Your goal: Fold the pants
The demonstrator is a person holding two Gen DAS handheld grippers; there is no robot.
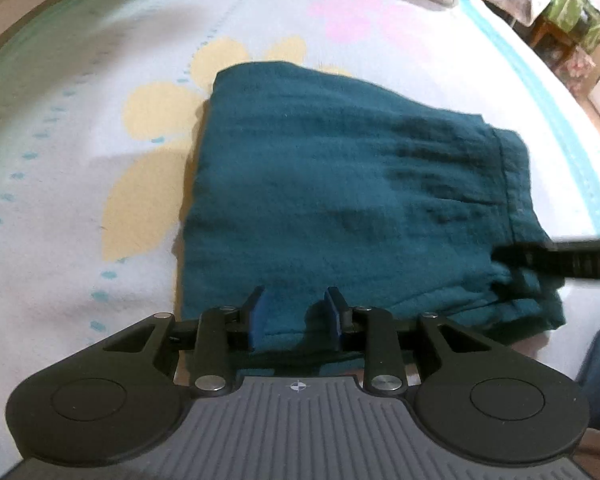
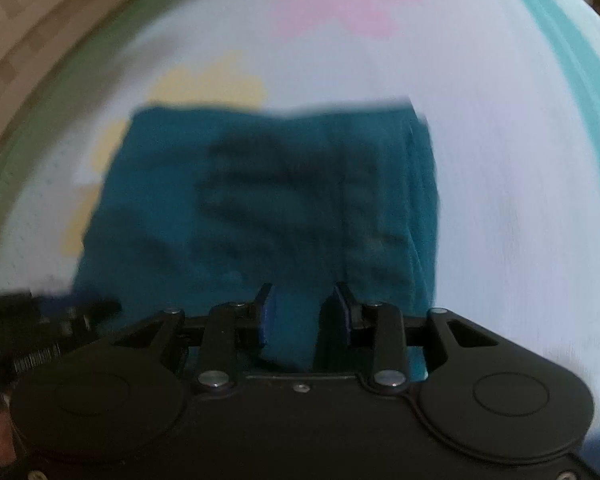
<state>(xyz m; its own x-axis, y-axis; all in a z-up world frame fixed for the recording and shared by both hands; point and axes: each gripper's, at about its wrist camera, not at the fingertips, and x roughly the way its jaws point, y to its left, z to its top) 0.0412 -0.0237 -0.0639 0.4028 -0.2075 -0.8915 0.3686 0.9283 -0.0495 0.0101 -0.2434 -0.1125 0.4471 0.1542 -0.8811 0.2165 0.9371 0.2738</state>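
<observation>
Crinkled teal pants (image 1: 332, 200), folded rectangle

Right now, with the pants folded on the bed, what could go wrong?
1. The left gripper has its jaws around the near edge of the teal pants; lifting could undo the fold.
2. The right gripper sits just above the cloth and might snag the loose layers at the right edge.

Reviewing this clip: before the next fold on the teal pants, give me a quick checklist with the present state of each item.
1. Pants folded into a compact stack on the bedsheet: ok.
2. Left claw open, no cloth pinched: ok.
3. Right claw open over the near edge, pads apart: ok.
4. Stack edges aligned: not ok, layers bunch at the near right corner.
5. Right wrist view sharp: not ok, blurred.
6. Cloth caught under either claw: cannot tell.
</observation>
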